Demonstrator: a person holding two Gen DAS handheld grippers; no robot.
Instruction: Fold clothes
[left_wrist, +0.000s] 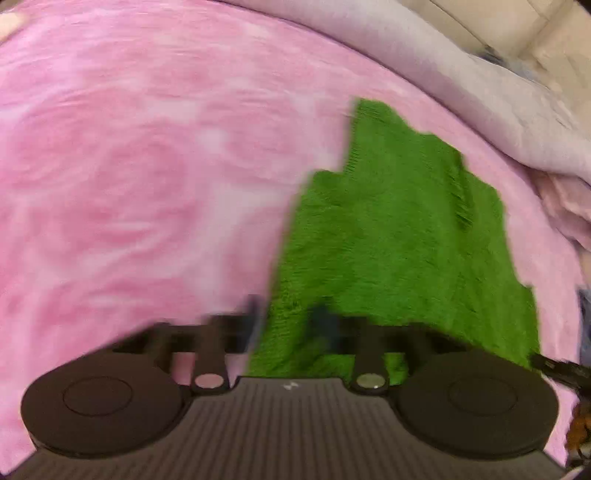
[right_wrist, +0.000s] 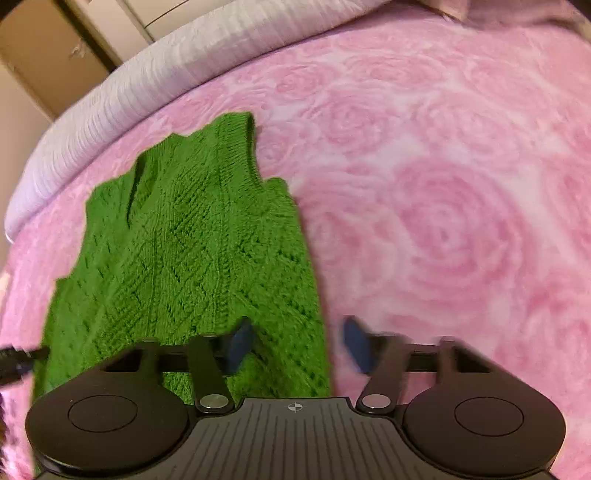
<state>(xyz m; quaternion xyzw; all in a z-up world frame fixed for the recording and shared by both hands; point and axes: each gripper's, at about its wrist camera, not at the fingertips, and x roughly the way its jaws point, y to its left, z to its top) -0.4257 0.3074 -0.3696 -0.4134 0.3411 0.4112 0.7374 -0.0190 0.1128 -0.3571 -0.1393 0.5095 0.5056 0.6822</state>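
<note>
Pink blanket (right_wrist: 443, 221); green vest (right_wrist: 192, 240) beneath right gripper (right_wrist: 299, 343).

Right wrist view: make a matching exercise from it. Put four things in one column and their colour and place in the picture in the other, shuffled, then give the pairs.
Things:
1. knitted vest
2. rose-patterned blanket
3. ribbed cover
4. cupboard

Colour and place:
a. beige, top left corner
b. green, lying flat at left of centre
c. pink, filling the right half
d. pale lilac, a band along the far edge of the bed

Pairs: 1-b, 2-c, 3-d, 4-a
</note>
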